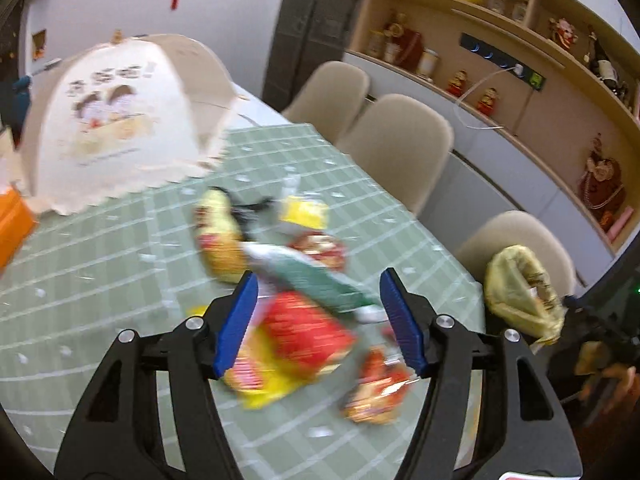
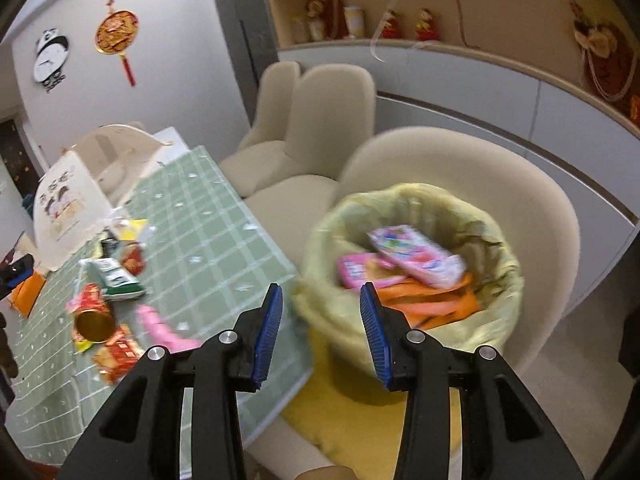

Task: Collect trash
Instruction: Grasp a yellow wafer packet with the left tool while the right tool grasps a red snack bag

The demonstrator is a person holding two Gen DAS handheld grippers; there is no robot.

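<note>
A pile of snack wrappers lies on the green checked tablecloth. In the left wrist view my left gripper is open above a red and yellow wrapper, with a green packet just beyond. In the right wrist view my right gripper is open and empty, beside the table edge and in front of a trash bin with a yellow liner. Pink and orange wrappers lie inside the bin. The bin also shows in the left wrist view. A pink wrapper lies near the table edge.
A cream mesh food cover stands at the far left of the table. Beige chairs line the table's right side; the bin sits on one with a yellow cushion. An orange box is at the left edge. A counter with shelves runs behind.
</note>
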